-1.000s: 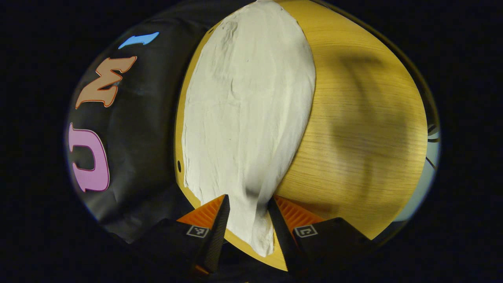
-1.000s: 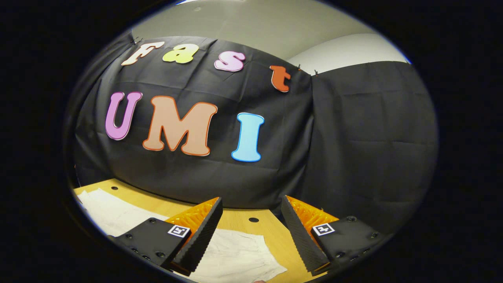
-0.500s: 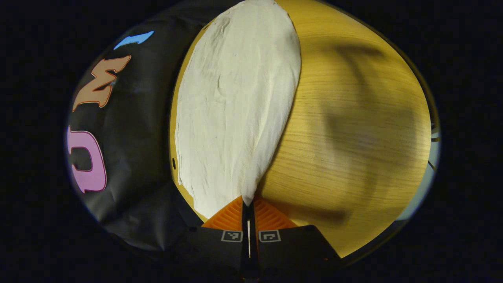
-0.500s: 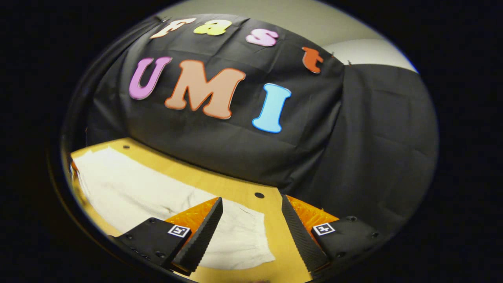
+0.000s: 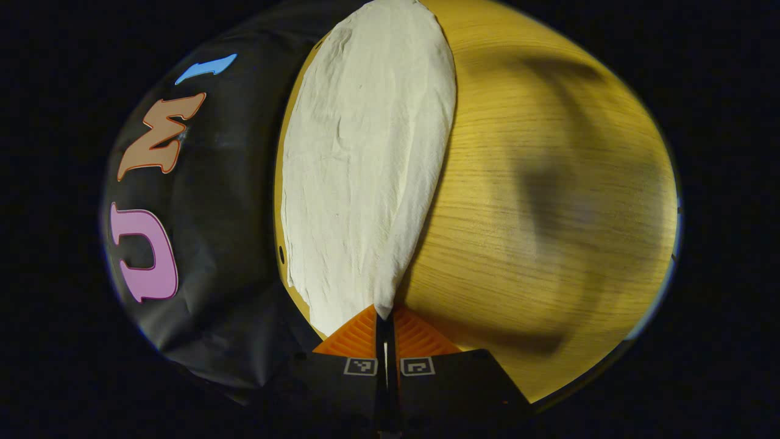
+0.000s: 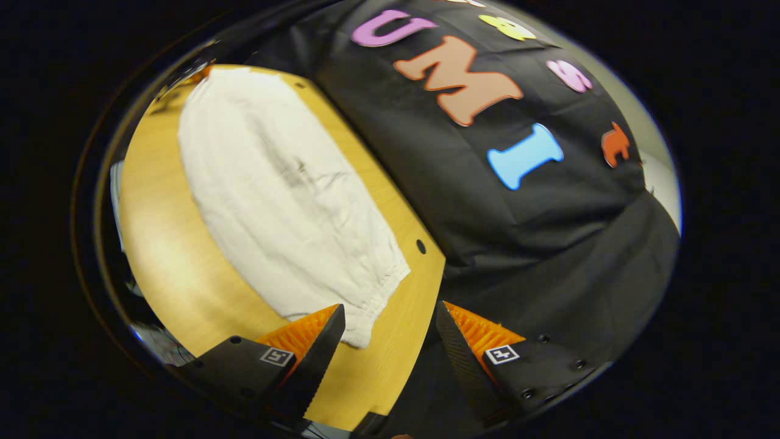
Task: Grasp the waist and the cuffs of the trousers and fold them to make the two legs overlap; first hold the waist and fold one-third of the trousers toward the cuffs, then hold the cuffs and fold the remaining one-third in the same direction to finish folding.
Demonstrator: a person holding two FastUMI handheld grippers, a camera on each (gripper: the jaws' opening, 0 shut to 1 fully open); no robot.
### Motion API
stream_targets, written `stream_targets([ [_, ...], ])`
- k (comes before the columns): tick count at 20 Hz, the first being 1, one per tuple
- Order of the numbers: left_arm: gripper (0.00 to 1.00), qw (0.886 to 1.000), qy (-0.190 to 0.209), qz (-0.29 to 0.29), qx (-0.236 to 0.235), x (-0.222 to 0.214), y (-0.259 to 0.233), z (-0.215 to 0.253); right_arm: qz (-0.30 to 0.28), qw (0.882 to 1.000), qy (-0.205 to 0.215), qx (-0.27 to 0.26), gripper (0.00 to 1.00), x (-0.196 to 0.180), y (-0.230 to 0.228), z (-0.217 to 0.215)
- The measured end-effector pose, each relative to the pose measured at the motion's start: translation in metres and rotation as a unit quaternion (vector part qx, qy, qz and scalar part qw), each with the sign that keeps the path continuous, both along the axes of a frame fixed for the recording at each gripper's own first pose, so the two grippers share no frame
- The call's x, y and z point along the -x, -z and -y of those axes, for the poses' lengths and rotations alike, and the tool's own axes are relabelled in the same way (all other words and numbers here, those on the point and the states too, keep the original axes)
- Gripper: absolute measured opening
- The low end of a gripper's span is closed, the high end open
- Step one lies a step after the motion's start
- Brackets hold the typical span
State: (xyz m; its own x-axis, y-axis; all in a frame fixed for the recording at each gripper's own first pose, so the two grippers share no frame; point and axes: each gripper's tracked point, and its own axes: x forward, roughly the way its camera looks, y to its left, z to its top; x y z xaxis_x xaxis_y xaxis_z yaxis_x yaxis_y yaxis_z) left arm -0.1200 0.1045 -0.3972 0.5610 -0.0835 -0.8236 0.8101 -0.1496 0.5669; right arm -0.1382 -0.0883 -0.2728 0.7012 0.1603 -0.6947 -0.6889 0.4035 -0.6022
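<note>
White trousers [image 5: 365,171] lie lengthwise on the wooden table [image 5: 536,213], stretching away from me in the left gripper view. My left gripper [image 5: 384,317] is shut on the near corner of the cloth, and the fabric rises to a point between its fingers. In the right gripper view the trousers [image 6: 274,189] run from upper left down to a gathered end near the fingers. My right gripper [image 6: 390,308] stands open just past that gathered end, over the table's edge, with nothing between its fingers. Its left fingertip [image 6: 332,317] is close to the hem.
The black booth cloth hangs right behind the table's far edge [image 6: 390,201]. Small holes mark the tabletop near that edge [image 6: 420,246]. Bare wood [image 5: 548,183] spreads to the right of the trousers, crossed by soft shadows.
My left gripper has shut on the trousers' near corner and holds it. The right gripper has swung and tipped from facing the wall to looking down along the trousers, still open.
</note>
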Motion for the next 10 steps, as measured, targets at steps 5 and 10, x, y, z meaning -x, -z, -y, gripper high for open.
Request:
stream_targets([
  [5,0.00,1.000,-0.004,0.001,-0.003,-0.001,0.001,0.001,-0.065,0.990,-0.112,0.061,1.00,0.037,0.057,-0.014],
  [10,0.00,1.000,0.002,0.001,-0.016,0.000,0.001,-0.001,-0.113,0.979,-0.147,0.080,0.98,0.047,0.087,-0.020],
])
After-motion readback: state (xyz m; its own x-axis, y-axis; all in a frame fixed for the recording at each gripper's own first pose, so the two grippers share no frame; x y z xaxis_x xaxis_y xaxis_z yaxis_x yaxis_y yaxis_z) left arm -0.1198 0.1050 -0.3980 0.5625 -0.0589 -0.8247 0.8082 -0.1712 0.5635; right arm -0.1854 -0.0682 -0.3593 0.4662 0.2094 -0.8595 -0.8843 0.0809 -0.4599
